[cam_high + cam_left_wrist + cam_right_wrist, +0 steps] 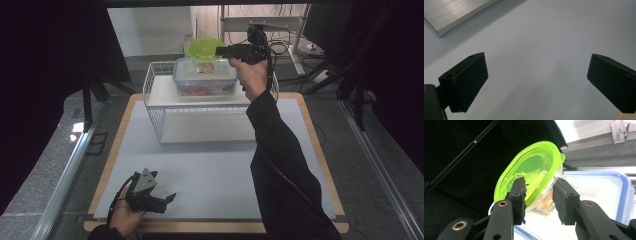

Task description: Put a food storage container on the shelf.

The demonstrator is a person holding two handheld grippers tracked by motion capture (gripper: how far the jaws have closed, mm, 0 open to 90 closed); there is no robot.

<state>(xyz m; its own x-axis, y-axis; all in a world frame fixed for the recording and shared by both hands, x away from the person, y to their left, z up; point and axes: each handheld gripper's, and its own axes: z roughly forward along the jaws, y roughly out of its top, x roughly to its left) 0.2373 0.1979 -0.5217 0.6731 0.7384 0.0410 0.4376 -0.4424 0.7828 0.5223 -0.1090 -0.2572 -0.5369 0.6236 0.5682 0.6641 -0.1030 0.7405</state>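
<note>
- High view, top centre: right gripper point(223, 50) raised over wire basket point(155, 107), clamped on green-lidded tub point(205, 49) above blue-rimmed box point(205, 77).
- Right gripper view: jaws pinching tub's rim, red label visible underneath.
- Lower left: left gripper point(167, 199) low over white table point(210, 170), jaws wide, holding nothing.

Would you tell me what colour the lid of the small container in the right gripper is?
Bright lime green lid; the right gripper view shows it best.
</note>
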